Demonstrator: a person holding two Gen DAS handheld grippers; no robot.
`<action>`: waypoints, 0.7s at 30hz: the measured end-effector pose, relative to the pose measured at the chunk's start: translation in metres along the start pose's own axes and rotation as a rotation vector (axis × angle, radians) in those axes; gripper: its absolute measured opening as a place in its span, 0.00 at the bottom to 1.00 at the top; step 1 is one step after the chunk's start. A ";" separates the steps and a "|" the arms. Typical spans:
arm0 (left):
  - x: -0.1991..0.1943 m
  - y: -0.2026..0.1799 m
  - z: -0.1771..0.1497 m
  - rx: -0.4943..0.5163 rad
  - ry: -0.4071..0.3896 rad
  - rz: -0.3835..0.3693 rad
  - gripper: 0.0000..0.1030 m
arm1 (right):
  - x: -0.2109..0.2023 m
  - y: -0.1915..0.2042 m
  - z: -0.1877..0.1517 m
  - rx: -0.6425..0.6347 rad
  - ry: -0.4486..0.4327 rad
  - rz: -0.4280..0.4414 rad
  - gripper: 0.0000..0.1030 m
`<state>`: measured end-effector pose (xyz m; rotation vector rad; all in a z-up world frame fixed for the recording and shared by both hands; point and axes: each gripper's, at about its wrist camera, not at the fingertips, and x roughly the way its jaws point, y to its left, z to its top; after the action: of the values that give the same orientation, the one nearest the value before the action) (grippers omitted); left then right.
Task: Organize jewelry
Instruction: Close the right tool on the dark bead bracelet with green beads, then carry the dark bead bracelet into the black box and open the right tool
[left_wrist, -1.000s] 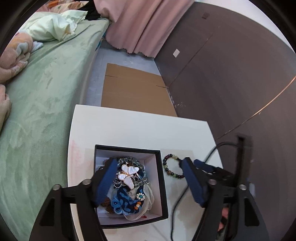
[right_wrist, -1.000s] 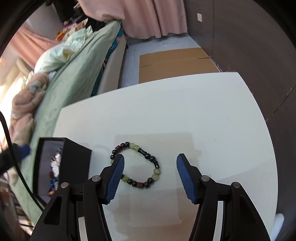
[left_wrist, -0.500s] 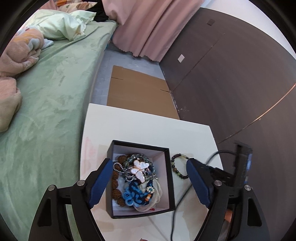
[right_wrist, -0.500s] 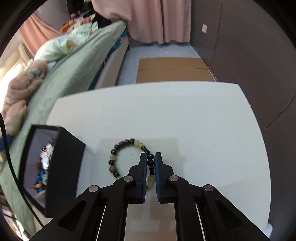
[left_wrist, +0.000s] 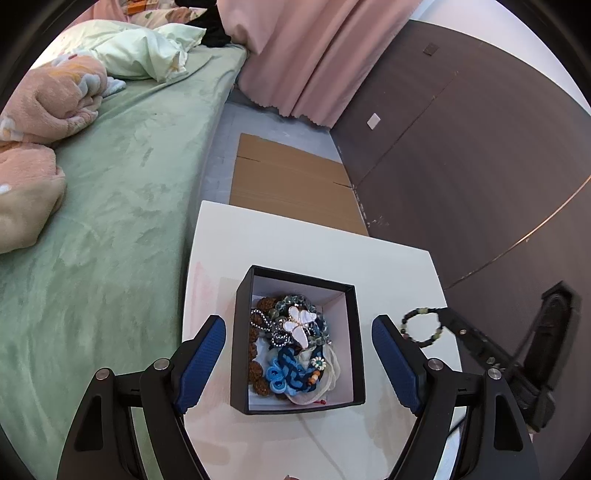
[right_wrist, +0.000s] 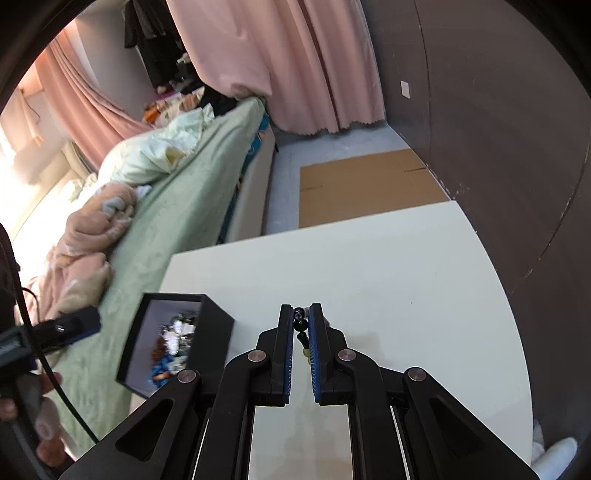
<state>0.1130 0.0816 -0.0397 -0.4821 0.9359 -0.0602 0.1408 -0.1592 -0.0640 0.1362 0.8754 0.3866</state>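
The white table (left_wrist: 295, 251) carries, at its near left, the open black box (left_wrist: 242, 332), whose pale interior already holds a heap of jewelry (left_wrist: 291, 347): a pearly butterfly piece, a blue knotted cord, brown and grey beads. My left gripper (left_wrist: 297, 358) hovers over this box with its jaws spread wide, one blue pad to each side of the walls and neither touching them; nothing is held there. My right gripper (right_wrist: 301, 332), which a second ago straddled the bead bracelet (left_wrist: 423, 328) with jaws apart as it lay flat on the table, has just closed on it; the pads are now pressed nearly together with a few dark beads pinched between the tips. In the left wrist view the bracelet hangs as an open loop from those tips, to the right of the box and, it appears, clear of the tabletop. I judge this to mean the pick is made and the remaining step is a short carry leftward over the box rim, then release. The bracelet is a single strand of small round beads, mostly black with some pale green, limp enough to sag and likely to swing in transit.
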 end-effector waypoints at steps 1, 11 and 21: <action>0.000 0.000 -0.001 0.001 0.001 0.002 0.80 | -0.002 0.003 0.002 0.004 -0.007 0.010 0.09; -0.007 0.007 -0.008 -0.007 -0.011 0.028 0.80 | -0.037 0.035 0.006 0.006 -0.106 0.144 0.09; -0.020 0.020 -0.011 -0.025 -0.027 0.037 0.80 | -0.037 0.079 0.001 -0.014 -0.116 0.265 0.09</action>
<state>0.0888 0.1006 -0.0384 -0.4872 0.9201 -0.0089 0.0986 -0.1001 -0.0150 0.2603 0.7418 0.6257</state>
